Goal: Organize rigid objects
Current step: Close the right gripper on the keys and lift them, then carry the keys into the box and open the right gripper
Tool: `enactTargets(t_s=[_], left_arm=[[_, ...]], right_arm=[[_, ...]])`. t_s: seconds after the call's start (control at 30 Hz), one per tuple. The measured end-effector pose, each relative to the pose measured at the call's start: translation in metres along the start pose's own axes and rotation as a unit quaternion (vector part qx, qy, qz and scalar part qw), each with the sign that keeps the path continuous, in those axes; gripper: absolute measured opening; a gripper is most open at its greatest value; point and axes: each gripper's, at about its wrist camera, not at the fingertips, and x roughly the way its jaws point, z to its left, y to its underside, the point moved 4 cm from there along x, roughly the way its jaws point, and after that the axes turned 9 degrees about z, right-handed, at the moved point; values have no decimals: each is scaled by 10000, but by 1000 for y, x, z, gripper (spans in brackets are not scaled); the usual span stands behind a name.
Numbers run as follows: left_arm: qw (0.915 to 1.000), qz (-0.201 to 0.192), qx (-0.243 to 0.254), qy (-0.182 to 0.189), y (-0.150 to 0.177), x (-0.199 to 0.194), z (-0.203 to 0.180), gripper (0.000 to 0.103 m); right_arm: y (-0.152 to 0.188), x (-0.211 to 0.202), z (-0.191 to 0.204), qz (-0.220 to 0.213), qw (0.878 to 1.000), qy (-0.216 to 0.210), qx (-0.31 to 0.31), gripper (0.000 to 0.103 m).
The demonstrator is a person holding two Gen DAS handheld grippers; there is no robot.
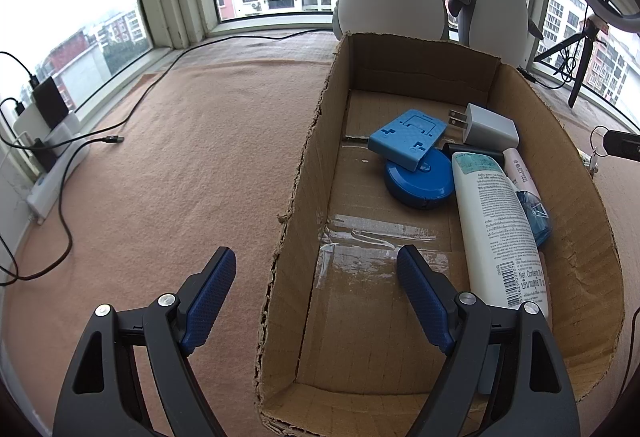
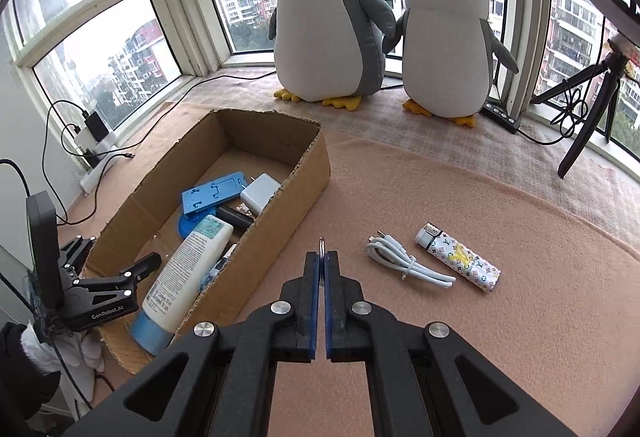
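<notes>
While a thin metal ring (image 2: 321, 245) sits pinched between the closed right gripper (image 2: 322, 269) above the mat, the cardboard box (image 2: 280, 213) lies at its nine o'clock, where the left gripper (image 1: 316, 265) hangs spread wide, empty.

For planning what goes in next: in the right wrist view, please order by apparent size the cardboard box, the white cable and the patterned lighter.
1. cardboard box
2. patterned lighter and white cable: look alike, so unranked.
</notes>
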Motion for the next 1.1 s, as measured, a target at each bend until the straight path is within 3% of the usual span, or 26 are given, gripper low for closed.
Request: enactTargets(t_s=[0.2,0.47,0.7,1.0,1.07,1.1], left_arm=[[10000,0,0,0,0,0,0,84],[10000,2,1,3,0,0,0,84],[10000,1,0,11,0,0,-2,84],[10000,2,-1,11,0,0,-1,84],[10000,1,-1,12,0,0,-1,84],[10000,1,-1,11,0,0,-1,84]], right_arm=[[-18,-18,32,-256,9991,-217,-248,2],[-40,-10,63,-409,9975,-299,-501,2],[-56,12,58,-399,9984,-189,-339,2],[-71,32,48,-225,9990,-370,-94,3],[-72,32,46,-188,9986,-494,-12,7],[-72,31,44,-201,9985,-506,38,24]])
